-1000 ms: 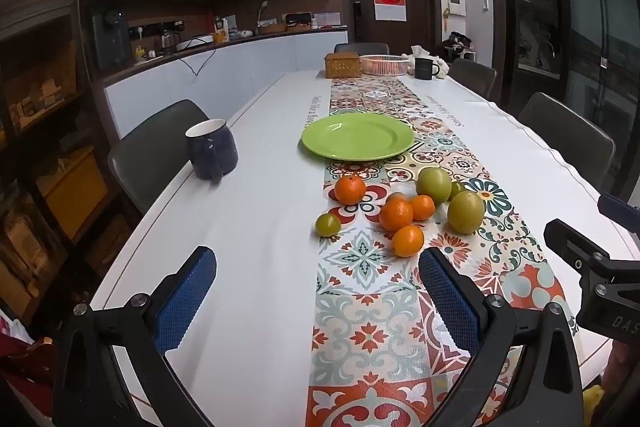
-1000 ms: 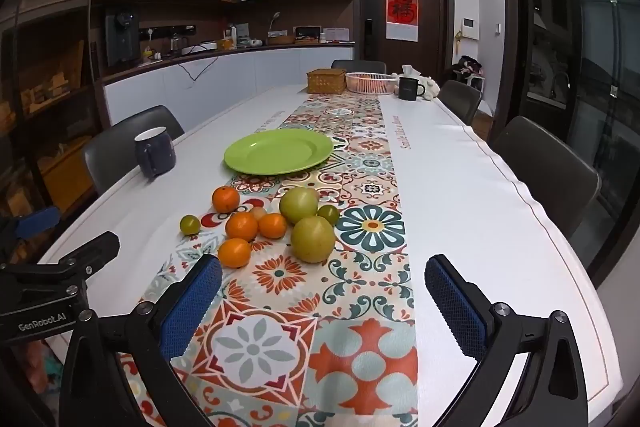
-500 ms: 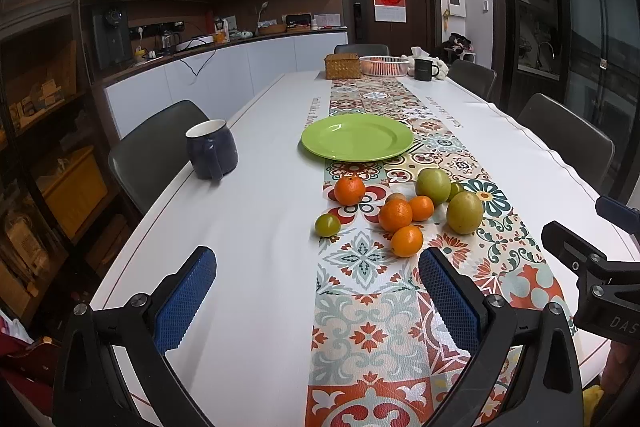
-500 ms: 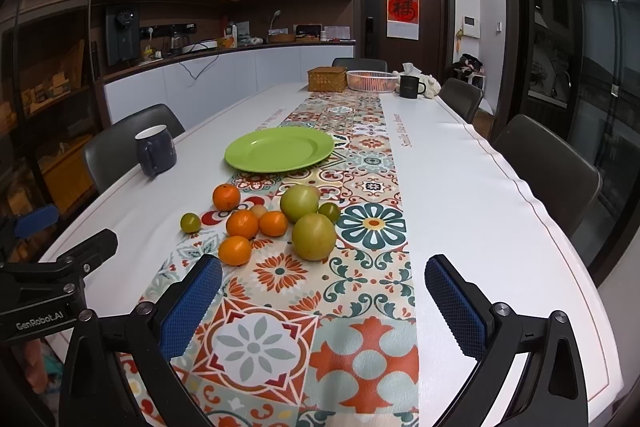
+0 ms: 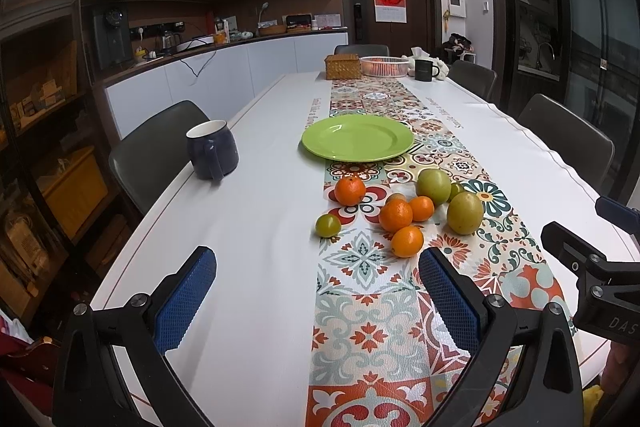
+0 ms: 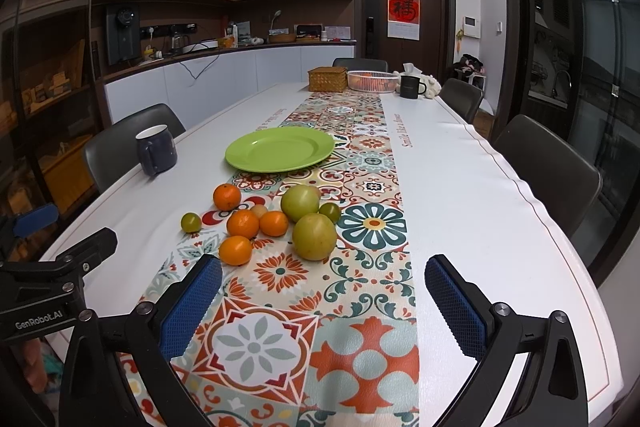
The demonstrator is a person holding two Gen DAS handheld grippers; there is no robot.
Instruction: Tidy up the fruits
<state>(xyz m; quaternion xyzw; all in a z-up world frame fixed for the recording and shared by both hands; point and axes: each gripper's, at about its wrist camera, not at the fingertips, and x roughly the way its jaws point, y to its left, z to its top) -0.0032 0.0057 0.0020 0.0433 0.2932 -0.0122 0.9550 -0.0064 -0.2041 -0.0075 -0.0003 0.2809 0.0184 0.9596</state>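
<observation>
Your left gripper point(image 5: 316, 291) is spread wide and empty above the table's near edge; the fruit point(image 5: 404, 205) sits clustered on the runner point(image 5: 372, 339), nearer than the green plate point(image 5: 357, 143).

Your right gripper point(image 6: 323, 301) gapes wide too, the fruit point(image 6: 276, 223) beyond its left finger.

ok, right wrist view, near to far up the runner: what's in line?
nearest orange → large green fruit → green plate → wicker box and white basket at the far end.
</observation>
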